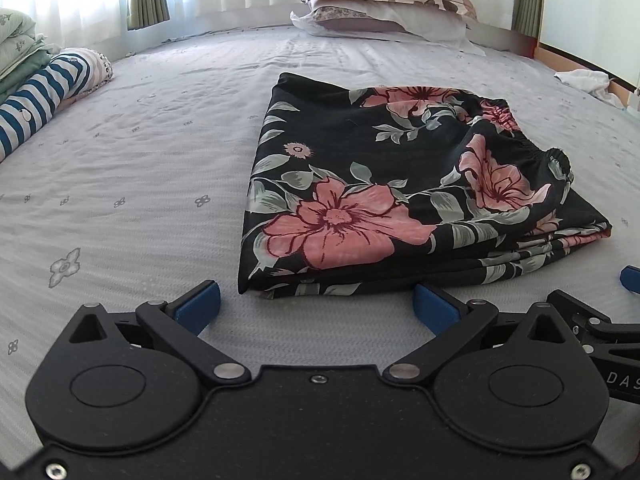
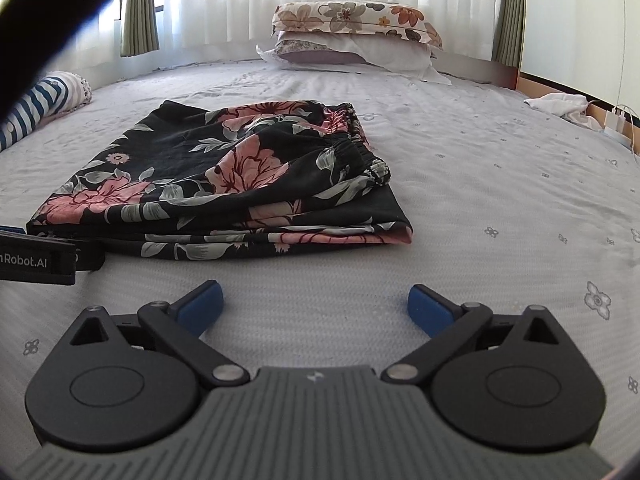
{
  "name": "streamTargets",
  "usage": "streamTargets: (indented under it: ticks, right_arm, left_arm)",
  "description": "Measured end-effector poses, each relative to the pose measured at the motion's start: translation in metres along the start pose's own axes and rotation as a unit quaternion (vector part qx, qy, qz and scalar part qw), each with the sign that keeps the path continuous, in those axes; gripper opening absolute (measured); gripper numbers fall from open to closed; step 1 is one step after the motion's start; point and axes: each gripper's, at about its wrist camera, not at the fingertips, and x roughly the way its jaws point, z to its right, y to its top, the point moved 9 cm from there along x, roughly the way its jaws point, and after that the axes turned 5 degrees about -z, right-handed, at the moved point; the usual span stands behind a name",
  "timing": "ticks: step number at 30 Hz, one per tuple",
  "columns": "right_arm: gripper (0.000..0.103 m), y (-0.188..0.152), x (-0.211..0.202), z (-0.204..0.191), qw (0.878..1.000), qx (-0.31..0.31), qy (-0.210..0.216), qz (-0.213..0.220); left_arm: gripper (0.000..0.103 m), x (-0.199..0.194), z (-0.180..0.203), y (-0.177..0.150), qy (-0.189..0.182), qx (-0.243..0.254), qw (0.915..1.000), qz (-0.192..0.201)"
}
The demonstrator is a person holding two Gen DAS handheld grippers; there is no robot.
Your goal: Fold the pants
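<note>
Black pants (image 1: 384,184) printed with pink flowers lie folded into a layered rectangle on the grey bed sheet (image 1: 140,184), elastic waistband at the right. The same pants (image 2: 224,184) sit left of centre in the right wrist view. My left gripper (image 1: 316,300) is open just in front of the pants' near edge, nothing between its blue fingertips (image 1: 200,300). My right gripper (image 2: 314,300) is open too, over bare sheet (image 2: 500,200) short of the pants' near right corner, holding nothing. Part of the left gripper's body (image 2: 38,256) shows at the left edge of the right wrist view.
Two stacked pillows (image 1: 384,4) lie at the head of the bed below white curtains. A blue-and-white striped roll (image 1: 40,96) and folded green bedding (image 1: 16,48) sit at the left. White cloth (image 1: 588,82) and a charger with cables (image 2: 616,120) lie by the right bed edge.
</note>
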Motion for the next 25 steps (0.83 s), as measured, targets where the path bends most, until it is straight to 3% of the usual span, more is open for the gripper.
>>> streamTargets:
  ticks: [25]
  right_arm:
    - [0.103, -0.0002, 0.0001, 0.0001, 1.000, 0.000, 0.000, -0.001]
  left_arm:
    - [0.103, 0.0022, -0.0019, 0.0004, -0.004, -0.010, 0.9999, -0.001]
